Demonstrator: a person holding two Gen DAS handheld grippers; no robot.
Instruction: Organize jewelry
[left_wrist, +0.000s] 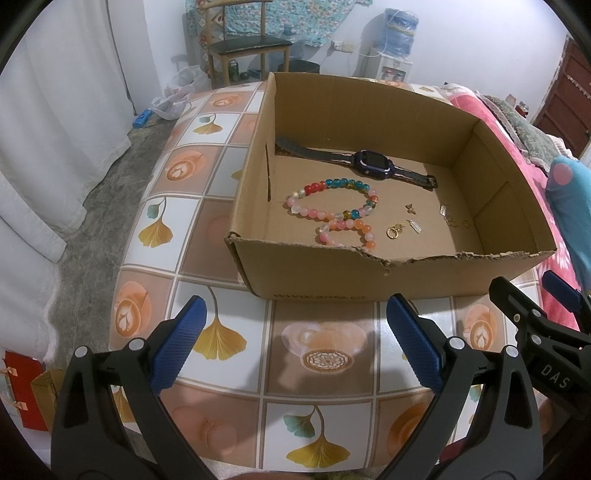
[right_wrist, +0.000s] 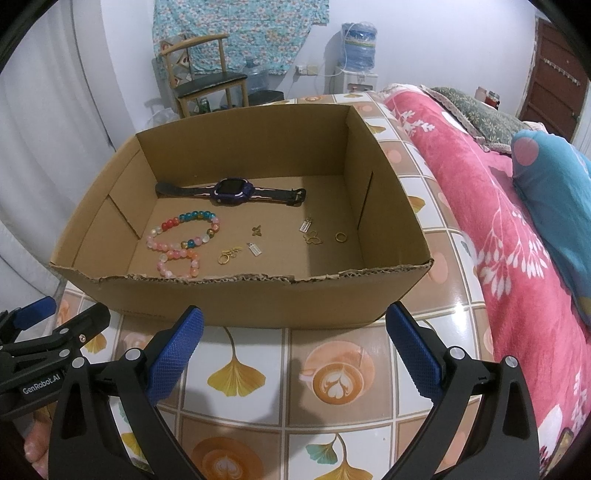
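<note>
Both grippers, left gripper (left_wrist: 295, 341) and right gripper (right_wrist: 295, 341), are hovering with fingers spread wide, gripping nothing; ahead of their fingertips, the cardboard box (right_wrist: 236, 299) is holding a watch (right_wrist: 233, 191), bead bracelets (right_wrist: 183, 236) and small gold charms (right_wrist: 314, 238).

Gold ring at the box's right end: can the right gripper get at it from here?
Probably yes. The right gripper is open and empty outside the cardboard box; the gold ring lies alone on the floor, so it must clear the torn front wall and descend.
</note>
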